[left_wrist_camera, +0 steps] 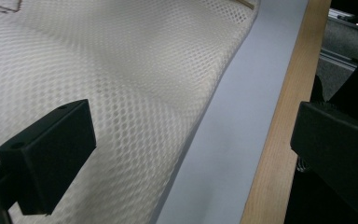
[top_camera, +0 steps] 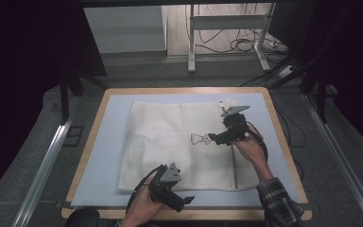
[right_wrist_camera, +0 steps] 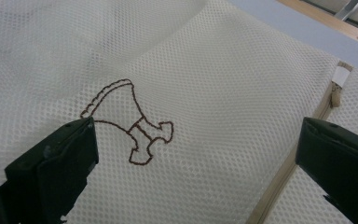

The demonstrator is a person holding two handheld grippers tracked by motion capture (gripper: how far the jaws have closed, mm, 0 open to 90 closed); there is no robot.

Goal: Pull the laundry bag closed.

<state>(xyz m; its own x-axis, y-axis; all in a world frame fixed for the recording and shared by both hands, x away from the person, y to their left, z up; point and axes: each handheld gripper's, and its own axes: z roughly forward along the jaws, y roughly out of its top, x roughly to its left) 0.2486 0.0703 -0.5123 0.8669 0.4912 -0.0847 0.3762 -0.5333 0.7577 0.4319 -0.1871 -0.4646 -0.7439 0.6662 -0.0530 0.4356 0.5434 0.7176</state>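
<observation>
Table (top_camera: 99, 142) with blue mat fills frame centre. White mesh bag (top_camera: 165, 142) lies flat mid-mat. Right gripper (top_camera: 213, 138) centre-right over bag's stitched outline (top_camera: 199, 139), jaws wide apart, holding nothing. Left gripper (top_camera: 187, 200) bottom centre at bag's near edge, jaws apart, empty.

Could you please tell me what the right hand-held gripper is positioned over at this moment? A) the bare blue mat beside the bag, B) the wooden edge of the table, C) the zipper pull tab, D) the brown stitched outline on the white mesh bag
D: in the right gripper view the open jaws of the right hand-held gripper frame the brown stitched outline on the white mesh bag.
</observation>
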